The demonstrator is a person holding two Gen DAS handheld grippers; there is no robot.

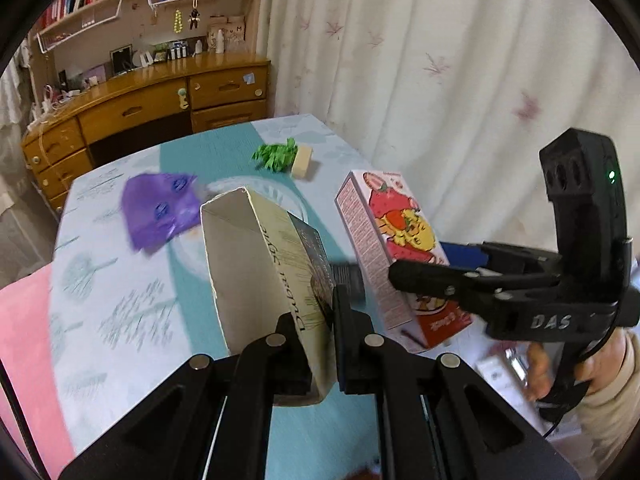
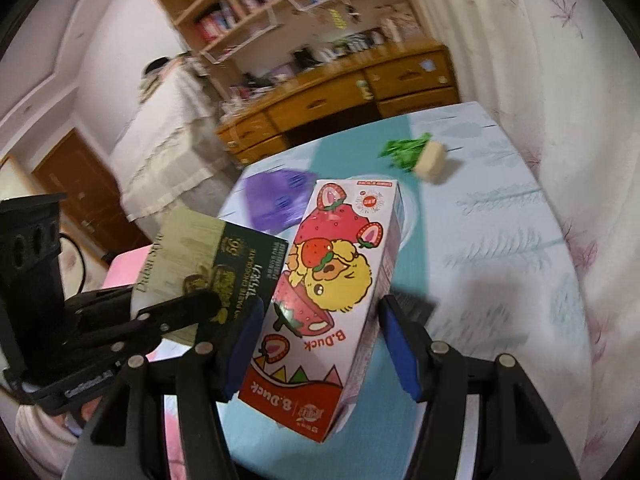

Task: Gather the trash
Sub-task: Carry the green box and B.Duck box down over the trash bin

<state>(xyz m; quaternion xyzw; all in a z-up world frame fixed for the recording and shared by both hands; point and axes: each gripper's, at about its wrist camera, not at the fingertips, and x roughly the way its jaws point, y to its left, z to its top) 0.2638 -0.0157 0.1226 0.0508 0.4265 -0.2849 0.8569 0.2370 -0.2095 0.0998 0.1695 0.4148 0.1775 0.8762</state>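
Note:
My left gripper [image 1: 316, 312] is shut on one wall of an open, empty chocolate box [image 1: 248, 256] printed "Dubai Style", and holds it tilted above the table. My right gripper [image 2: 320, 340] has its blue pads [image 2: 244, 344] pressed on both sides of a pink strawberry "B.Duck" carton [image 2: 340, 248], which is also lifted. The two boxes hang side by side: the carton [image 1: 384, 232] and right gripper [image 1: 424, 260] are to the right in the left wrist view, the chocolate box [image 2: 224, 264] and left gripper [image 2: 200, 308] to the left in the right wrist view.
On the blue tablecloth [image 1: 120, 280] lie a purple wrapper [image 1: 160, 208], a white plate [image 1: 256, 196], crumpled green paper [image 1: 276, 154], a beige block [image 1: 302, 160] and a small dark packet [image 2: 416, 308]. A curtain [image 1: 440, 60] hangs right, a wooden desk [image 1: 160, 92] stands behind, something pink [image 1: 24, 340] lies left.

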